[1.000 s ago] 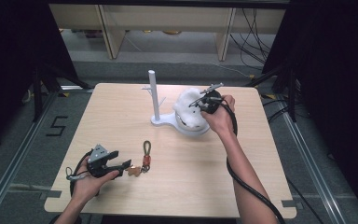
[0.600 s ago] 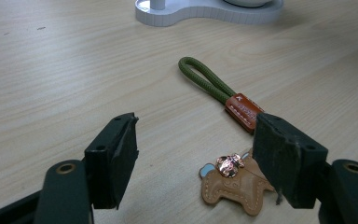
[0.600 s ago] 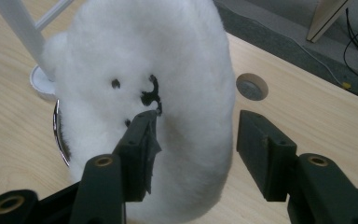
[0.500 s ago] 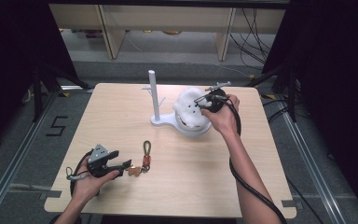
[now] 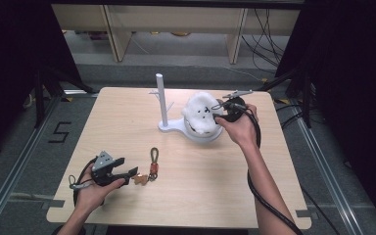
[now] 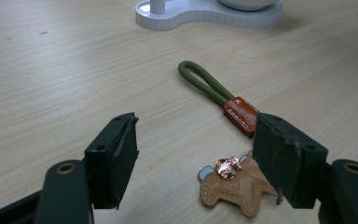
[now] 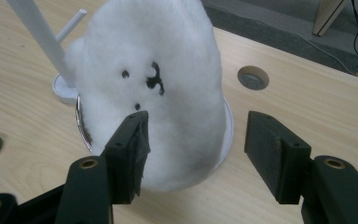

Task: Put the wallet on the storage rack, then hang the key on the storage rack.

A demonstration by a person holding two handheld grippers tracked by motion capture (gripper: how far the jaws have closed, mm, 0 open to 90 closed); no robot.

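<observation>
1. One white plush (image 5: 201,117) sat upright in the tray (image 5: 201,138), upper centre.
2. The right gripper (image 5: 220,110) had just been opening, jaws spread beside it.
3. The left gripper (image 5: 131,172) gaped by one keychain (image 5: 152,164), long axis running upward.

Open left claw (image 6: 193,168) low over wooden table (image 6: 51,70), leather horse charm (image 6: 235,186) and green cord loop (image 6: 205,84) between its jaws.

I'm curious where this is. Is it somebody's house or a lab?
Most likely a lab or test room: the wooden table stands inside a metal frame with dark curtains, and loose cables lie on the floor.
</observation>
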